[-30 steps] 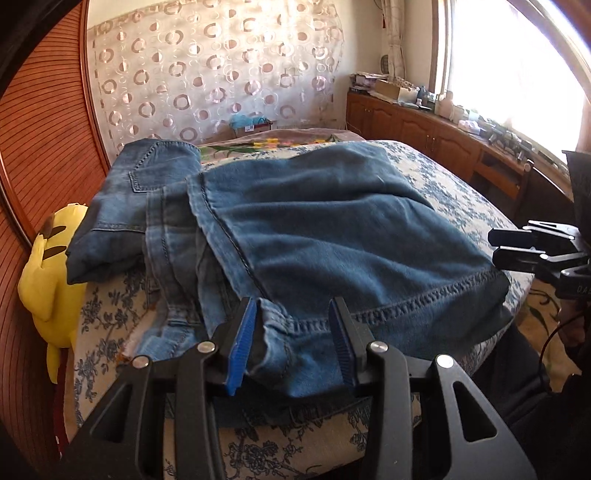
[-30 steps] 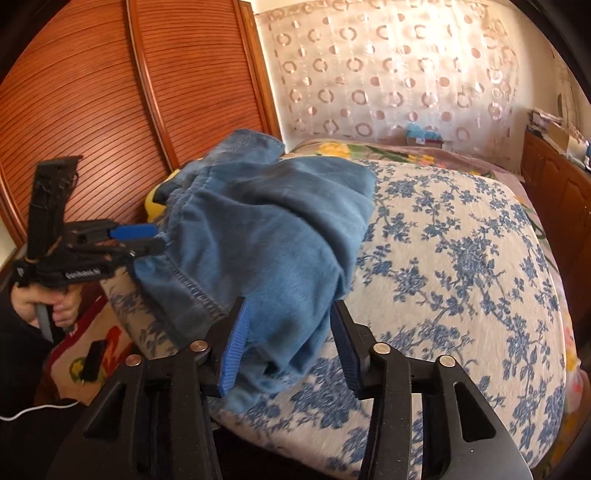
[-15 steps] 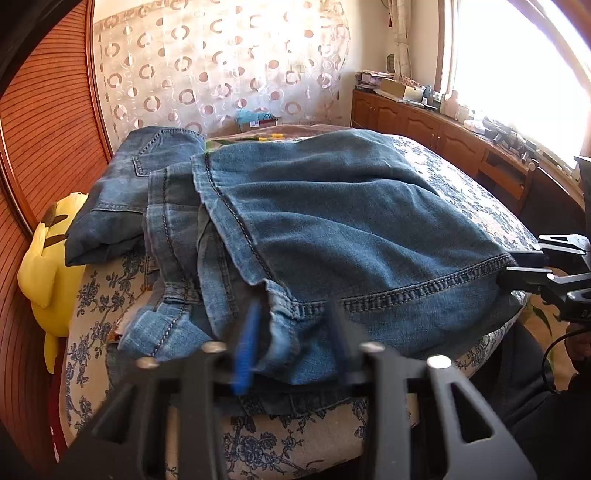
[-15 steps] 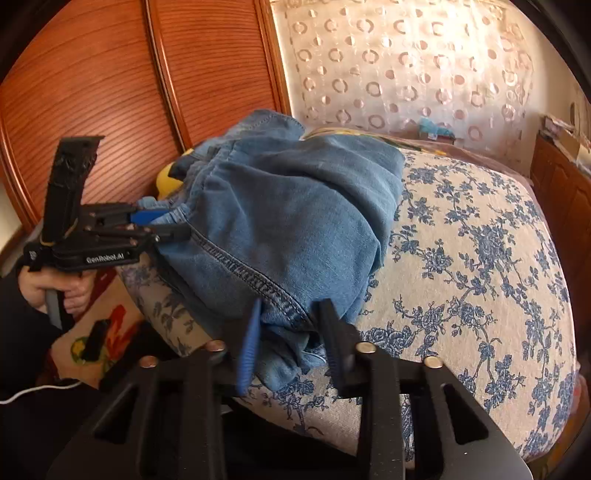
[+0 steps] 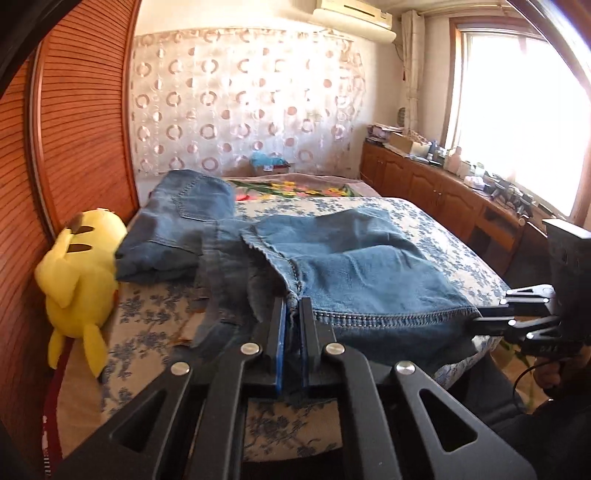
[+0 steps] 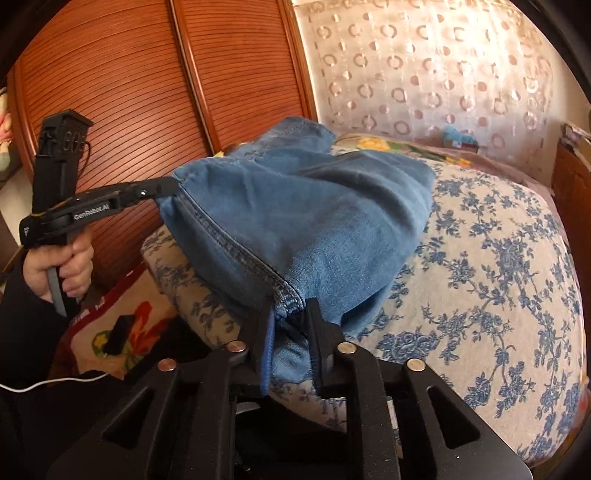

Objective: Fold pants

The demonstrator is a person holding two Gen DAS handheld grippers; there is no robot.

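pants [image 5: 369,280]: faded matt denim, stitched hem | wardrobe doors [image 6: 129,92]: ribbed glossy wood | bedspread [image 6: 498,277]: floral cloth

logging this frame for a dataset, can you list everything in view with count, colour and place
jeans: one pair, blue denim, on the bed, near hem pinched at both ends
folded jeans: one, darker blue, far left of the bed
bed cover: one, cream with blue flowers, over the bed
plush toy: one, yellow, at the bed's left edge by the wardrobe
wardrobe doors: reddish-brown slatted, left of the bed
curtain: one, sheer with rings, behind the bed
wooden cabinets: brown, cluttered top, under the window
air conditioner: one, white, high on the wall
left gripper: black, shut on the hem
right gripper: black, shut on the hem
person's hand: one, holding the left gripper's handle
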